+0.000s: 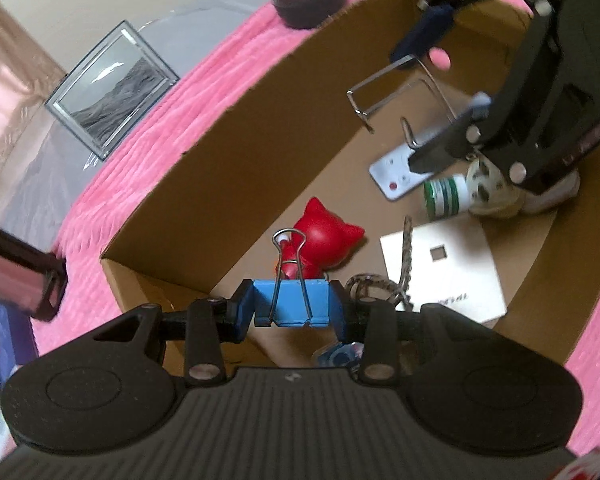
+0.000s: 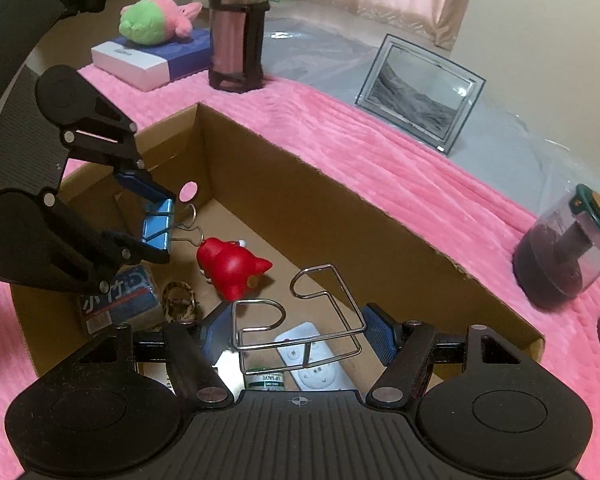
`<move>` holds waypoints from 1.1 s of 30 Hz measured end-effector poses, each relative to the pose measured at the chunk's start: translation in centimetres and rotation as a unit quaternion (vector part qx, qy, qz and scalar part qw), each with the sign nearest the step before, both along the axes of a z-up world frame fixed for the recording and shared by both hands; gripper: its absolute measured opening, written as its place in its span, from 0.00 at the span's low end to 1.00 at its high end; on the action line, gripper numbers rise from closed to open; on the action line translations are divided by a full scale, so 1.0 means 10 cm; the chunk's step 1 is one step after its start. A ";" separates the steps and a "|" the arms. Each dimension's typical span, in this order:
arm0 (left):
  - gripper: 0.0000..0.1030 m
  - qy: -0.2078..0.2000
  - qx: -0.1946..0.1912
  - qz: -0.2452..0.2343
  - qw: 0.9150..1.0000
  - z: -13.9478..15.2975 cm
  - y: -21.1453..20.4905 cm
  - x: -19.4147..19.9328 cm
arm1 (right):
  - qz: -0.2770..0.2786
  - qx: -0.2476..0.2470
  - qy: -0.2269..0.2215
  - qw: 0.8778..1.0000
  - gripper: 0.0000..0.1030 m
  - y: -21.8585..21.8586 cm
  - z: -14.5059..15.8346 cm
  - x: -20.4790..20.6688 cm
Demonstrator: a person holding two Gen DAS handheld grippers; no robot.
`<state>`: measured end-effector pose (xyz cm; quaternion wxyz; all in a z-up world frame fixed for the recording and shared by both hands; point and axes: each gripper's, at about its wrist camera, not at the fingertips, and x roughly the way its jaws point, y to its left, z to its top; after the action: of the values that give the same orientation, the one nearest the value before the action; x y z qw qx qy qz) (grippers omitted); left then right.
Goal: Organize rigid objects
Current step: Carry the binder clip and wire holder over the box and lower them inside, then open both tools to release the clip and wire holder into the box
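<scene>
Over the open cardboard box (image 1: 236,152), my left gripper (image 1: 292,308) is shut on a blue binder clip (image 1: 292,300), its wire handles pointing away from me. At the upper right, my right gripper (image 1: 440,80) is shut on a bent metal wire stand (image 1: 380,74). In the right wrist view the wire stand (image 2: 350,298) sits between the pads of my right gripper (image 2: 298,334), above the box floor. At the left of that view is my left gripper (image 2: 158,224) with the binder clip (image 2: 156,222). A red cat figure (image 2: 232,268) lies in the box (image 2: 340,204).
The box also holds a white remote (image 2: 312,360), a lip salve tube (image 2: 264,380), a blue packet (image 2: 120,300), a leopard hair clip (image 2: 180,300) and a white card (image 1: 440,272). On the pink blanket (image 2: 380,152) around it: a sand picture frame (image 2: 416,88), a dark jar (image 2: 560,256), a flask (image 2: 236,32).
</scene>
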<state>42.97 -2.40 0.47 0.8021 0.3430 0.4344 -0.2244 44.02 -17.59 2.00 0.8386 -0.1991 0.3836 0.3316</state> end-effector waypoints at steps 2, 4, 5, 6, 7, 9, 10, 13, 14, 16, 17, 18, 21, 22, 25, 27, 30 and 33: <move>0.33 0.003 0.014 -0.012 1.000 -0.04 -0.01 0.01 | 0.007 -0.004 -0.001 1.000 0.64 0.03 -0.04 0.01; 0.33 0.004 0.027 -0.023 0.999 -0.09 -0.02 0.02 | 0.014 -0.010 -0.002 1.000 0.64 0.07 -0.07 0.03; 0.33 0.006 0.032 -0.027 0.999 -0.12 -0.02 0.03 | 0.017 -0.012 -0.002 1.000 0.64 0.08 -0.09 0.04; 0.33 0.008 0.037 -0.029 0.999 -0.14 -0.02 0.05 | 0.020 -0.015 -0.003 1.000 0.64 0.10 -0.11 0.05; 0.33 0.009 0.042 -0.031 0.999 -0.16 -0.02 0.06 | 0.022 -0.018 -0.004 1.000 0.64 0.11 -0.12 0.06; 0.33 0.010 0.050 -0.035 0.998 -0.20 -0.01 0.08 | 0.026 -0.021 -0.003 0.999 0.64 0.13 -0.15 0.08; 0.33 0.010 0.053 -0.035 0.998 -0.21 -0.01 0.09 | 0.027 -0.022 -0.002 0.999 0.64 0.15 -0.17 0.09; 0.33 0.011 0.052 -0.034 0.998 -0.24 0.01 0.12 | 0.032 -0.029 -0.002 0.999 0.64 0.19 -0.23 0.12; 0.33 0.012 0.053 -0.034 0.998 -0.24 0.01 0.13 | 0.033 -0.030 -0.002 0.999 0.64 0.20 -0.24 0.13; 0.33 0.010 0.056 -0.034 0.998 -0.24 0.01 0.14 | 0.035 -0.032 -0.001 0.999 0.64 0.22 -0.27 0.14; 0.33 0.011 0.056 -0.035 0.998 -0.24 0.01 0.14 | 0.037 -0.034 -0.001 0.999 0.64 0.24 -0.29 0.15; 0.33 0.012 0.058 -0.035 0.998 -0.25 0.01 0.14 | 0.037 -0.036 -0.001 0.999 0.64 0.24 -0.30 0.15; 0.34 0.013 0.064 -0.038 0.997 -0.27 0.01 0.14 | 0.038 -0.038 0.000 0.999 0.64 0.26 -0.33 0.17; 0.34 0.015 0.065 -0.039 0.997 -0.28 0.01 0.14 | 0.038 -0.038 0.000 0.999 0.64 0.27 -0.33 0.17; 0.34 0.014 0.064 -0.039 0.997 -0.29 0.03 0.13 | 0.039 -0.040 0.001 0.998 0.64 0.28 -0.34 0.18; 0.34 0.011 0.062 -0.038 0.997 -0.28 0.04 0.13 | 0.039 -0.040 0.001 0.998 0.64 0.29 -0.34 0.19; 0.35 0.008 0.060 -0.037 0.997 -0.27 0.06 0.13 | 0.037 -0.040 0.003 0.999 0.64 0.28 -0.35 0.20; 0.35 0.004 0.050 -0.039 0.998 -0.23 0.08 0.11 | 0.034 -0.036 0.006 0.999 0.64 0.29 -0.36 0.22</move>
<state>44.05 -1.59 -1.84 0.7727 0.3988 0.4347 -0.2345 46.20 -14.68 -1.57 0.8170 -0.2397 0.3931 0.3471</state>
